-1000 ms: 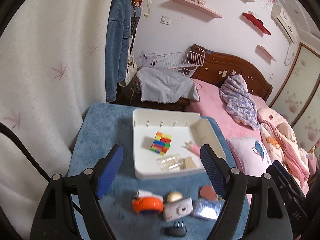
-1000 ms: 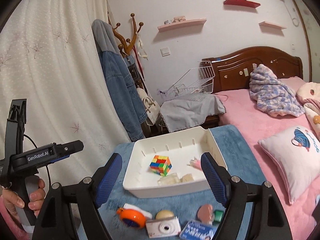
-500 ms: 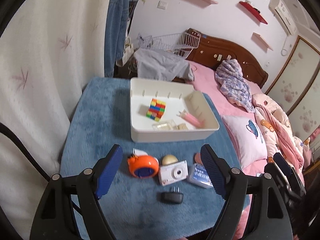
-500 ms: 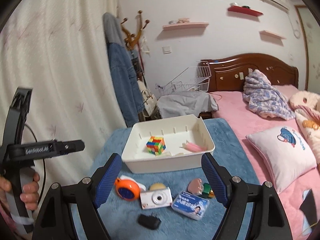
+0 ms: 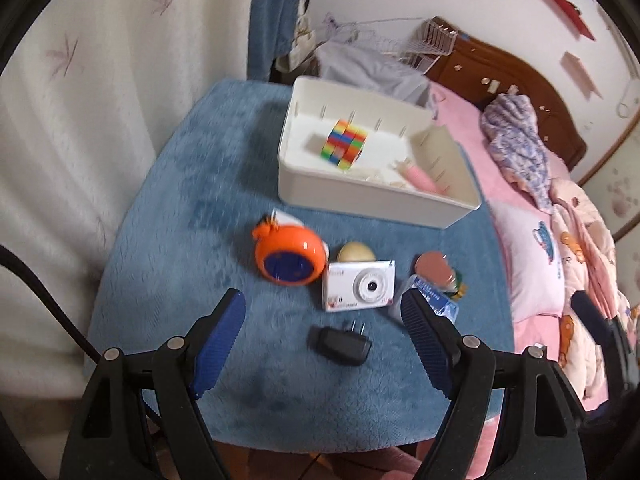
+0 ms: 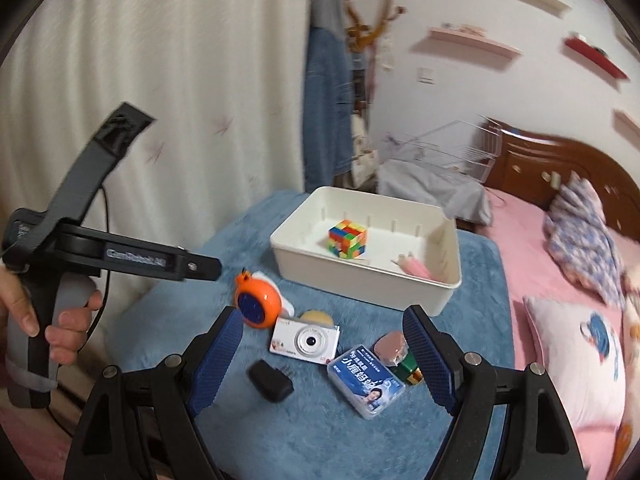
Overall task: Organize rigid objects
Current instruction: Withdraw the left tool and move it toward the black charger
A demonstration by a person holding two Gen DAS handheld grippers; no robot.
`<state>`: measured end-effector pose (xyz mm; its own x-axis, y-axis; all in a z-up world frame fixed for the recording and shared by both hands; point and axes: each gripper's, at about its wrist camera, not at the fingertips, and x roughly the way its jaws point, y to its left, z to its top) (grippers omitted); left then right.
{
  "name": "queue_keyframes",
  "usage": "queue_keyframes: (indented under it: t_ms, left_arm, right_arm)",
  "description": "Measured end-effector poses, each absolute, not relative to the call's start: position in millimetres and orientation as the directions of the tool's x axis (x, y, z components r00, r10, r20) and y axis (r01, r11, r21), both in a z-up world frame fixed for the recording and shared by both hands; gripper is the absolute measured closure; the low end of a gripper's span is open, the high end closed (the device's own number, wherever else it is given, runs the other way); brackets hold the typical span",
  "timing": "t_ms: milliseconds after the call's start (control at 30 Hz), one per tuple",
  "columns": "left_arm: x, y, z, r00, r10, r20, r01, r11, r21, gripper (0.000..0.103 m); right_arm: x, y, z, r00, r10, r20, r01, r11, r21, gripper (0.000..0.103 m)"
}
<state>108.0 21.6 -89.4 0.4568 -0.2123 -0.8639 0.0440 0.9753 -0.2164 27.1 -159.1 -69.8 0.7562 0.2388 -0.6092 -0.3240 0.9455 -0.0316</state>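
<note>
On the blue mat (image 5: pixel 168 208) (image 6: pixel 472 280) stands a white bin (image 5: pixel 304 192) (image 6: pixel 360 284) holding a colour cube (image 5: pixel 344 143) (image 6: pixel 347 238) and a pink item (image 5: pixel 422 178) (image 6: pixel 418 270). In front of it lie an orange round clock (image 5: pixel 289 261) (image 6: pixel 256 302), a white camera (image 5: pixel 359 286) (image 6: pixel 306 342), a beige ball (image 5: pixel 355 253) (image 6: pixel 316 317), a black plug adapter (image 5: pixel 340 345) (image 6: pixel 271 380), a blue-labelled clear box (image 6: pixel 365 380) (image 5: pixel 440 306) and a pink disc (image 5: pixel 434 270) (image 6: pixel 391 346). My left gripper (image 5: pixel 322 334) hovers open above the adapter. My right gripper (image 6: pixel 320 350) is open above the camera, nothing held.
A person's hand (image 6: pixel 60 320) holds the left gripper's handle at the left of the right wrist view. Curtain (image 5: pixel 80 80) flanks the mat on the left. A pink bed with a pillow (image 5: pixel 532 264) (image 6: pixel 576 360) lies right, a wire basket (image 6: pixel 452 148) and jacket (image 6: pixel 324 92) behind.
Both grippers dropped lower and tilted down, so the loose items now fill the lower middle of both views. The right view has rolled. Jaws stayed equally wide.
</note>
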Motion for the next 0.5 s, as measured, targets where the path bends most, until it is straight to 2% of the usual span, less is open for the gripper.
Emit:
queue_keyframes:
  t_ms: [200,500]
  left_arm:
    - [107.5,2.3,-119.4,0.377,-0.190,-0.906,-0.030,0.976,-0.217,0.020]
    - [111.0,-23.2,-159.0,0.257,-0.166,-0.952,-0.122,0.972,-0.202,0.017]
  right_arm:
    - [33.4,-163.1,-84.7,0.684,0.325,-0.653,-0.505,0.857,-0.103,0.020]
    - [49.2,-178.2,-103.0,0.570,0.411,-0.711,-0.651,0.754,-0.086,0.020]
